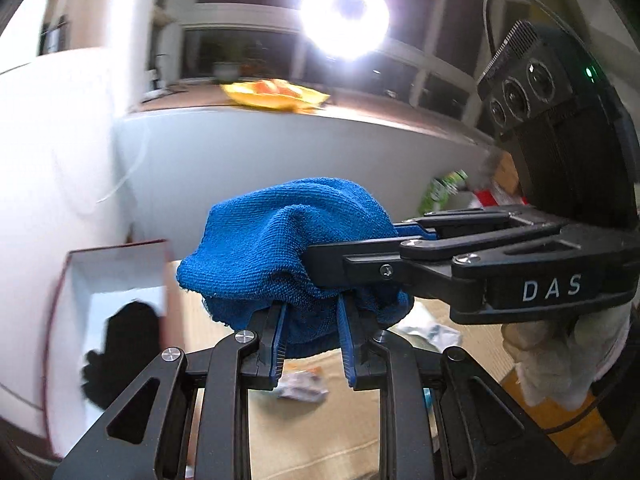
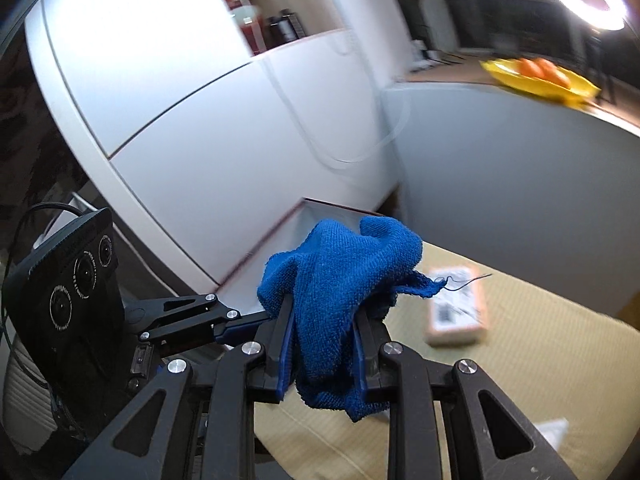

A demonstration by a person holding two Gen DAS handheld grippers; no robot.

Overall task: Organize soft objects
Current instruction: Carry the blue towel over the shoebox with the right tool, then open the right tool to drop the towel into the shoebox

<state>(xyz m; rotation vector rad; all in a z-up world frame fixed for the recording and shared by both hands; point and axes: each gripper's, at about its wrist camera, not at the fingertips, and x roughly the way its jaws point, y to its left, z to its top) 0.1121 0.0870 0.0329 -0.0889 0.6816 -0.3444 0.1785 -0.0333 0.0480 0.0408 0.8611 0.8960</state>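
A bunched blue terry cloth [image 1: 280, 248] hangs in the air, held by both grippers at once. My left gripper [image 1: 312, 316] is shut on its lower part. My right gripper [image 2: 324, 320] is shut on it too; in the left wrist view it reaches in from the right. In the right wrist view the cloth [image 2: 340, 280] drapes between my fingers, and the left gripper comes in from the left. A white box with a dark red rim [image 1: 120, 268] stands low at the left, holding a black soft item [image 1: 120, 352].
White cabinet panels [image 2: 200, 120] rise at the left and behind. A tan mat [image 2: 540, 360] lies below with a peach-edged packet [image 2: 456, 308] and small wrappers [image 1: 304, 388]. A yellow tray with orange fruit [image 1: 276, 96] sits on a high ledge. A ring light [image 1: 344, 20] glares.
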